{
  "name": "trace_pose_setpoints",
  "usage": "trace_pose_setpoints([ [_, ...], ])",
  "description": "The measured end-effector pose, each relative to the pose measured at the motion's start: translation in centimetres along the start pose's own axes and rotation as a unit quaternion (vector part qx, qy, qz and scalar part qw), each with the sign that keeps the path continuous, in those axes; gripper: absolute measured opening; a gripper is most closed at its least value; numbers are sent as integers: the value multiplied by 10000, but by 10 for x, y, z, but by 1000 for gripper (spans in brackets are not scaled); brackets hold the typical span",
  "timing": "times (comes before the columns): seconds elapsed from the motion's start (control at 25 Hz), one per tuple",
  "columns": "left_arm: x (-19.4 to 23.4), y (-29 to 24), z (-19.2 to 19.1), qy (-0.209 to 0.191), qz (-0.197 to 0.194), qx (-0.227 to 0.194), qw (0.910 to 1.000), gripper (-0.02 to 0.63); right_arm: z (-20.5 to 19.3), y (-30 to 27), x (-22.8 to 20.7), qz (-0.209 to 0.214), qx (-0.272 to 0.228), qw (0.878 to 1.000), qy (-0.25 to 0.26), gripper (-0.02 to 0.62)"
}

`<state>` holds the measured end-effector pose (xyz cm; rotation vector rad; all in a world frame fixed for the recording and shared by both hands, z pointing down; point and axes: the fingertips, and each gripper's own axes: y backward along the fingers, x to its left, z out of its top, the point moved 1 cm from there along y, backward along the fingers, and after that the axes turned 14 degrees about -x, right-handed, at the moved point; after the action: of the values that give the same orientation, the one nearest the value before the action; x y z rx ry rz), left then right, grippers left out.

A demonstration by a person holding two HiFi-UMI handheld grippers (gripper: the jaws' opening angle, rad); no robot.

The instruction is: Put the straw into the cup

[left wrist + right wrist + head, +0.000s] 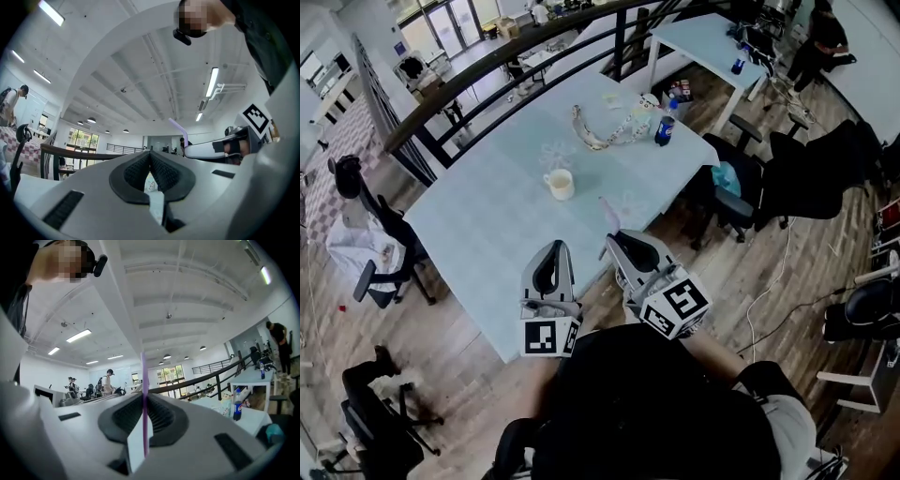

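A white cup [560, 184] stands on the light blue table [487, 234], beyond both grippers. My right gripper [612, 240] is near the table's front edge and is shut on a thin purple straw [144, 418]. The straw stands upright between the pads, and its bent top [606, 205] pokes above the jaws. In the left gripper view the straw [180, 129] rises from the right gripper [220, 147] alongside. My left gripper [553, 247] hangs just left of the right one. Its pads [161, 171] meet at the tips with nothing between them.
A blue soda bottle [665, 125] and a heap of crumpled plastic [605, 136] lie at the table's far end. Office chairs [750, 187] stand around the table. A dark railing [487, 70] runs behind it, and a second white table [703, 37] stands beyond.
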<state>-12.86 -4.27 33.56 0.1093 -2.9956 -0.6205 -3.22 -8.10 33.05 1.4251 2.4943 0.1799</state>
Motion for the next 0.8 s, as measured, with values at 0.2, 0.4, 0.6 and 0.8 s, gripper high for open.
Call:
trace_pose_setpoints([
  [0.2, 17, -29, -18, -67, 283, 89, 9995, 14, -9, -34, -19, 400, 143, 9990, -124, 38],
  [0.4, 27, -60, -32, -145, 623, 183, 9978, 14, -14, -65, -51, 664, 321, 9968, -321, 38],
  [0.6, 39, -78, -44, -261, 1098, 260, 9933, 14, -19, -92, -73, 1073, 472, 9922, -416, 38],
  [0.8, 49, -97, -51, -439, 1522, 288, 9869, 14, -20, -117, -97, 1408, 550, 9872, -514, 38],
])
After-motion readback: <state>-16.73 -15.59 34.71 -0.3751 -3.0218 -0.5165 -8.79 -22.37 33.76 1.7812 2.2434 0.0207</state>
